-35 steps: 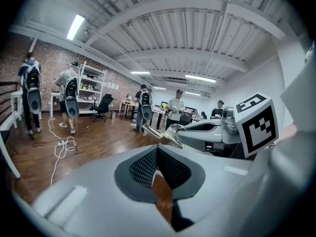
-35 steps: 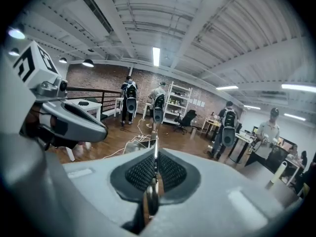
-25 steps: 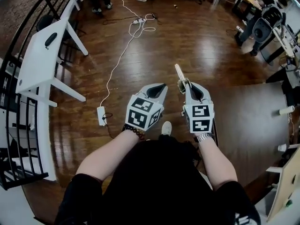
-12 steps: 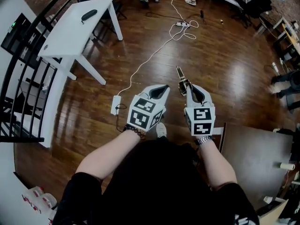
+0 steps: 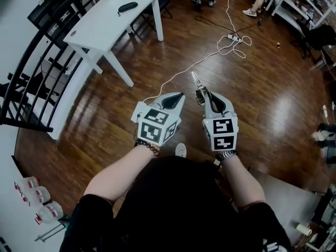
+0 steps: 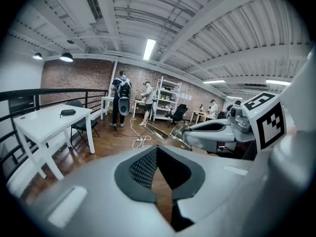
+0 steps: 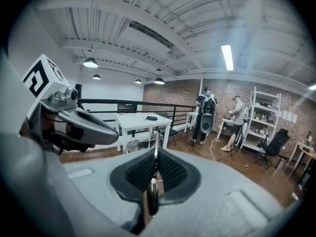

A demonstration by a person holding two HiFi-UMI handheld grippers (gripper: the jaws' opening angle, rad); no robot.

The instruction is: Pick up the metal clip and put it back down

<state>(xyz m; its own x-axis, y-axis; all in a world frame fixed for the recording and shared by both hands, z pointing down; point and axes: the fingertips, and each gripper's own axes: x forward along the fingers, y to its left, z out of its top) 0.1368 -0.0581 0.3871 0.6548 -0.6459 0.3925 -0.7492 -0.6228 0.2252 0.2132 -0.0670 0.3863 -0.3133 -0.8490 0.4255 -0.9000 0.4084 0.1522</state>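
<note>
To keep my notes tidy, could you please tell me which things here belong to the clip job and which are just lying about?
Job: metal clip, clamped in the right gripper; left gripper, holding nothing.
Lying about: white table, black case on it, power strip with its cable, bottles.

Reads as a loft-style lab or workshop. Brick wall (image 6: 74, 80) and metal shelving (image 6: 167, 98) far ahead of the left claw (image 5: 178, 95), white table (image 6: 49, 120) and black railing (image 6: 54, 91) to its left. Power strip (image 5: 231, 37) and cable (image 5: 199, 62) loose on wood floor (image 5: 262, 88) beyond.
</note>
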